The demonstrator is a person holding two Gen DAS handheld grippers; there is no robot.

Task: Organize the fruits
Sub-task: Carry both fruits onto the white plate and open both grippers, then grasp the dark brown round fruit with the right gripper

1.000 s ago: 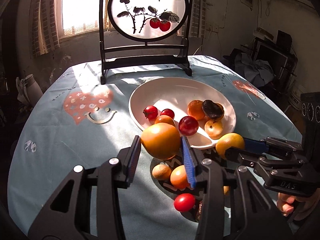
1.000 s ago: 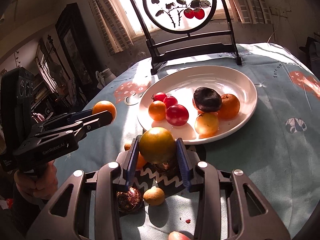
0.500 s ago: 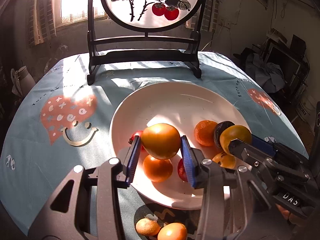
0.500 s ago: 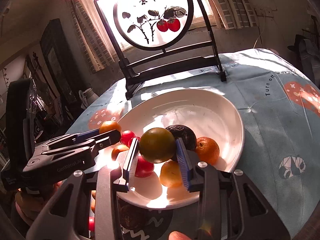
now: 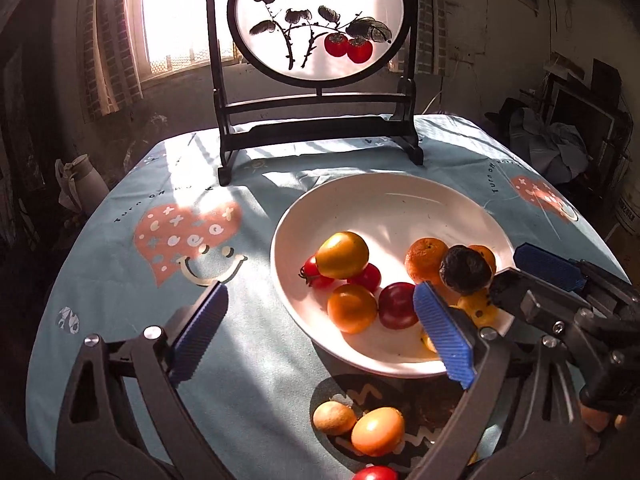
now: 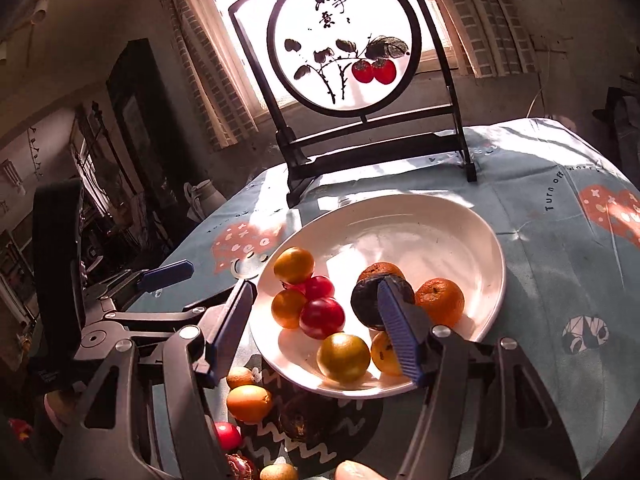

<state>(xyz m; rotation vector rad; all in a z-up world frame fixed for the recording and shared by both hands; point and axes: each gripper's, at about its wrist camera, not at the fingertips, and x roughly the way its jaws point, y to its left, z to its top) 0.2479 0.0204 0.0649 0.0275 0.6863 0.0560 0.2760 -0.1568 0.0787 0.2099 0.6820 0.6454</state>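
Tablecloth (image 5: 248, 360) bare at left of plate (image 5: 400, 200); left gripper (image 5: 320, 334) & right gripper (image 6: 316, 338) both spread wide, empty, at plate's near rim.

Eight fruits are sitting in the white plate (image 5: 400, 188): a yellow-orange fruit (image 5: 342, 255) resting on two red tomatoes (image 5: 314, 274), an orange one (image 5: 352, 307) touching a red plum (image 5: 397, 305), a tangerine (image 5: 425, 259) beside a dark wrinkled fruit (image 5: 464, 268), and a greenish-yellow fruit (image 6: 343, 357) lying near the front rim. On the table just outside, a brown fruit (image 5: 334, 418) is touching an orange fruit (image 5: 377, 431).
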